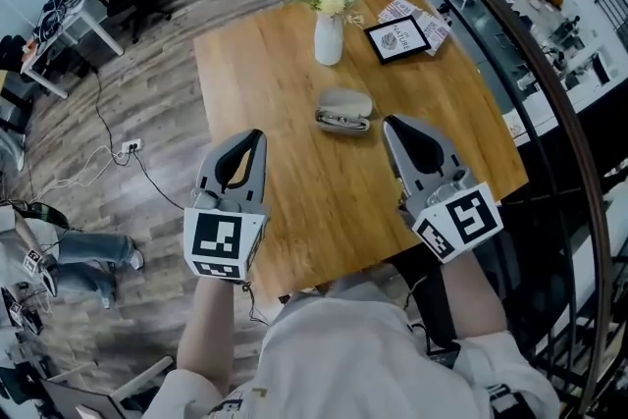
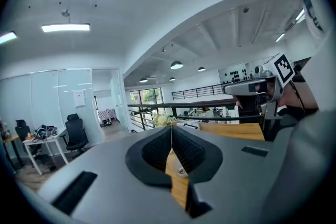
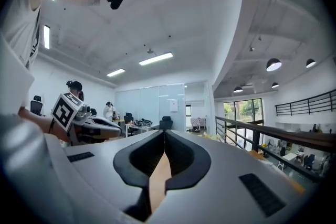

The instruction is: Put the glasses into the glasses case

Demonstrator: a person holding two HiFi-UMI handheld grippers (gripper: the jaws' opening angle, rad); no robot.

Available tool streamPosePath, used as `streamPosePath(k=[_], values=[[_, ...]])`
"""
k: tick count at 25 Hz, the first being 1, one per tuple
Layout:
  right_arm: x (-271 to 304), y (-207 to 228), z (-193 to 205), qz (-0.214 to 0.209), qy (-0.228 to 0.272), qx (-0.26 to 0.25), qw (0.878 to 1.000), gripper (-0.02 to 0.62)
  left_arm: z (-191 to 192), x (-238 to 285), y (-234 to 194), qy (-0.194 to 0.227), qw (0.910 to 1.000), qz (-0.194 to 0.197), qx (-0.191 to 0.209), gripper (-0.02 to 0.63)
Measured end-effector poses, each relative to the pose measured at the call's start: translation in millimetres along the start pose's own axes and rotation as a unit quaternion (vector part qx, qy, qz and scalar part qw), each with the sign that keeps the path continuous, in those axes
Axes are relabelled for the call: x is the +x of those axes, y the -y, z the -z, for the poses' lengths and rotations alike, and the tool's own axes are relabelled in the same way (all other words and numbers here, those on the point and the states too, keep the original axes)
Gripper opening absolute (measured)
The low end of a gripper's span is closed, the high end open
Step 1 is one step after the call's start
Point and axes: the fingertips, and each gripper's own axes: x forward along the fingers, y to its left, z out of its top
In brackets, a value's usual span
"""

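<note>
Head view showed the glasses case (image 1: 343,110) lying on its own near the middle of the wooden table (image 1: 294,201), nearer than the white vase of flowers (image 1: 329,36) and the framed card (image 1: 397,38) at the far end, and well apart from both grippers. The left gripper (image 1: 257,136) and the right gripper (image 1: 390,123) were held over the near part of the table, one to the left of the case and one to the right, touching nothing. Each gripper's own view showed its jaws brought together at the tips with nothing between them, only a sliver of table showing below. No glasses lay loose anywhere on the tabletop, so they were most likely inside the case and the task at or close to its end. The case was a rounded, pale grey-beige clamshell with its long side towards the person. A darker band with a thin pale line ran along its near edge, either the seam of a shut lid or a lid left slightly ajar over the glasses. It was too small to say which. If the lid was ajar, the next move would call for one gripper to steady the case and the other to press the lid gently until it closed. Otherwise nothing seemed left to do.
</note>
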Motion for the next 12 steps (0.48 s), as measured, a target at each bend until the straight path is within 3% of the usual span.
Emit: streamPosePath(k=[7,12], values=[[-41,-26,-5,0.009,-0.005,0.011,1.0,0.028,-19,-44,21,0.025,0.998,0.002,0.059,0.018],[-66,-29,-4,0.035,-0.011,0.002,0.999,0.026,-8,-65,31,0.018,0.9985,0.006,0.051,0.018]])
